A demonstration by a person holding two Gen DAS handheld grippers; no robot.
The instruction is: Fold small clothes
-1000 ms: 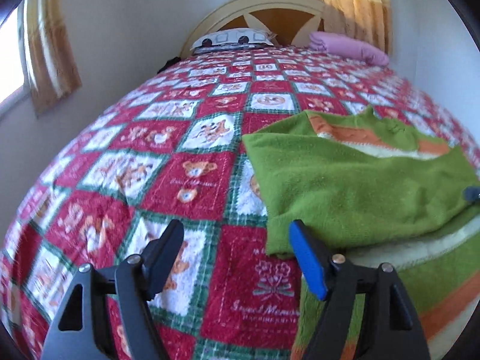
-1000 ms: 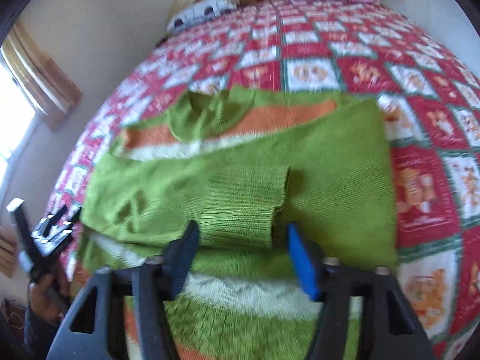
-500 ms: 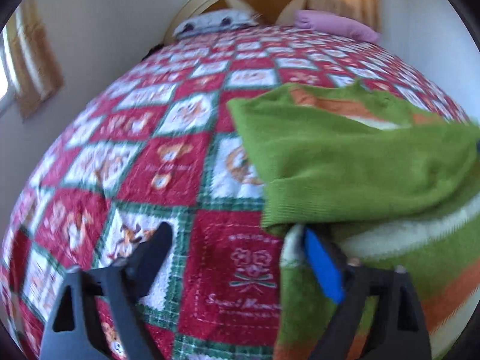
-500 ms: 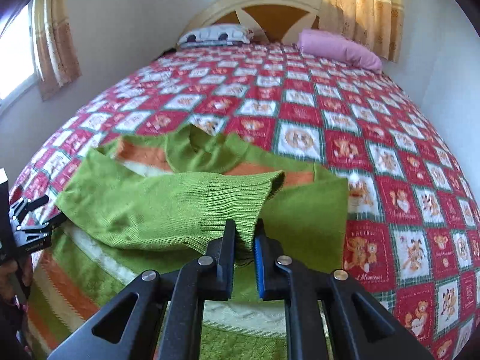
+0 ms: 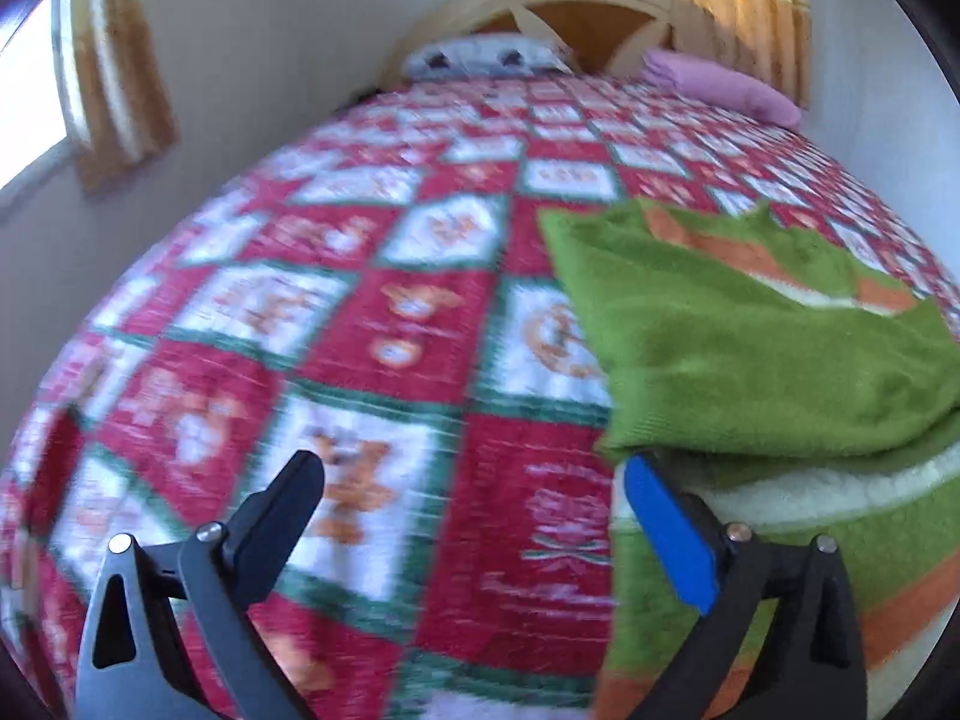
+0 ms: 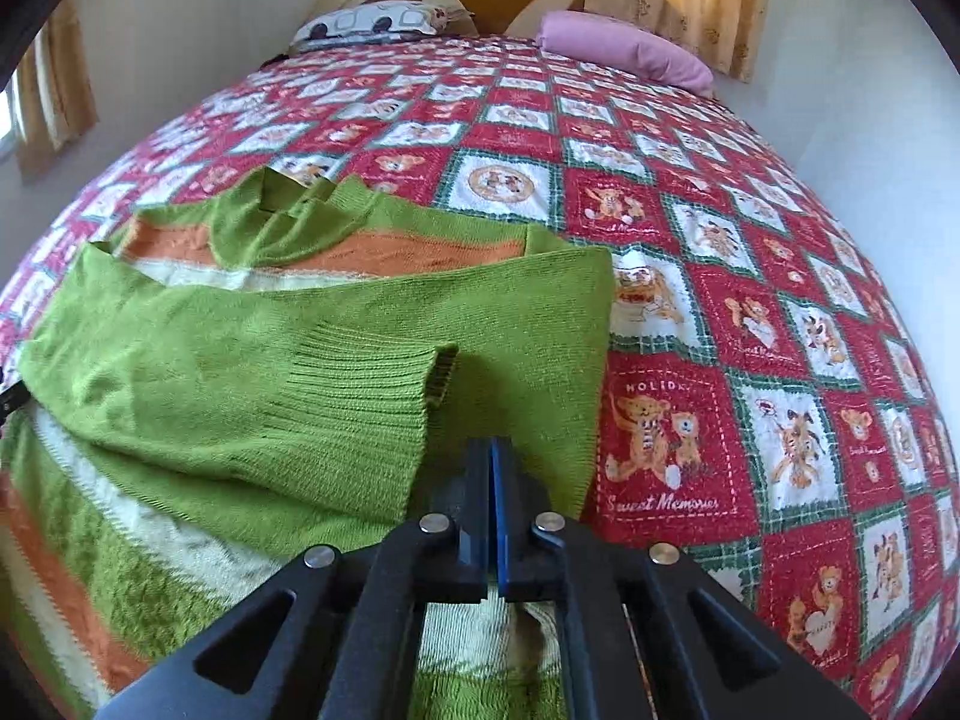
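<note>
A small green sweater with orange and white stripes [image 6: 300,360] lies on the bed, both sleeves folded across its chest. The ribbed cuff [image 6: 372,390] of the top sleeve lies flat just ahead of my right gripper [image 6: 495,462], which is shut with nothing between its fingers. In the left wrist view the sweater [image 5: 750,348] fills the right side. My left gripper [image 5: 474,492] is open and empty over the quilt, and its blue right finger [image 5: 666,534] is at the sweater's left edge.
The bed is covered by a red, white and green checked quilt [image 6: 750,300]. A patterned pillow [image 6: 372,21] and a pink pillow [image 6: 624,51] lie by the headboard. Walls and curtains are close on both sides.
My right gripper closed on the sleeve cuff, lifted it, then let it slip out; the cuff now lies flat and the jaws are fully shut. My left gripper stayed open and shifted slightly.
</note>
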